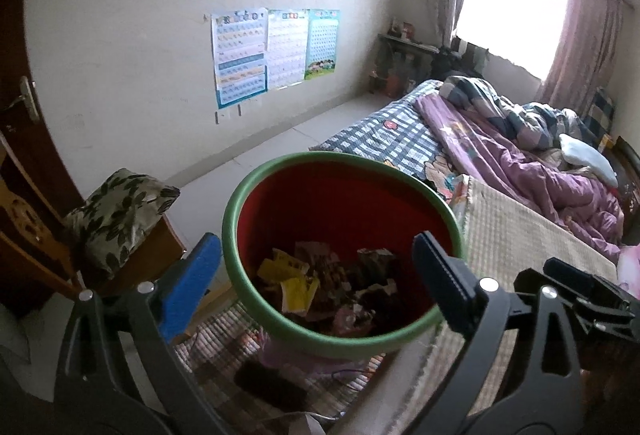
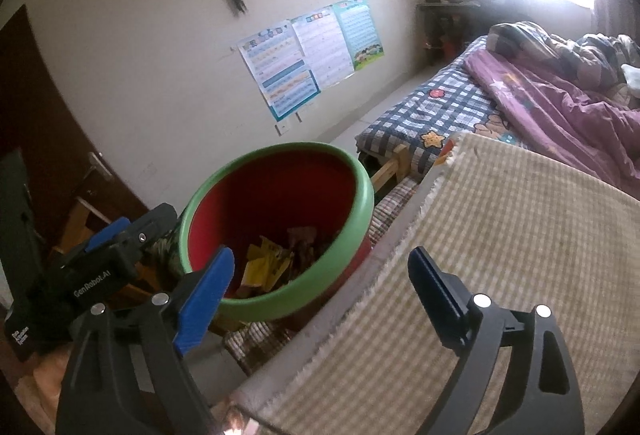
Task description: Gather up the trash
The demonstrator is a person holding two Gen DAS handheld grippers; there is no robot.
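While left gripper (image 1: pixel 316 275) and right gripper (image 2: pixel 320 271) gape empty, "GenRobot.AI" label (image 2: pixel 91 283), red bin (image 1: pixel 320 203)

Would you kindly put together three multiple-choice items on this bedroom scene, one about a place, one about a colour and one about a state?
1. Where does the trash lie?
A. on the bed
B. at the bottom of the round red bin with the green rim
C. on the wooden chair

2. What colour is the rumpled quilt on the bed?
A. purple
B. orange
C. white

3. How do the left tongs stand?
A. shut on a wrapper
B. shut with nothing in them
C. open with nothing gripped

Answers: 1 B, yellow and dark wrappers sit inside the bin; 2 A, the quilt beside the checked sheet is purple; 3 C, the blue pads stand wide apart on either side of the bin's mouth, pressing on nothing.
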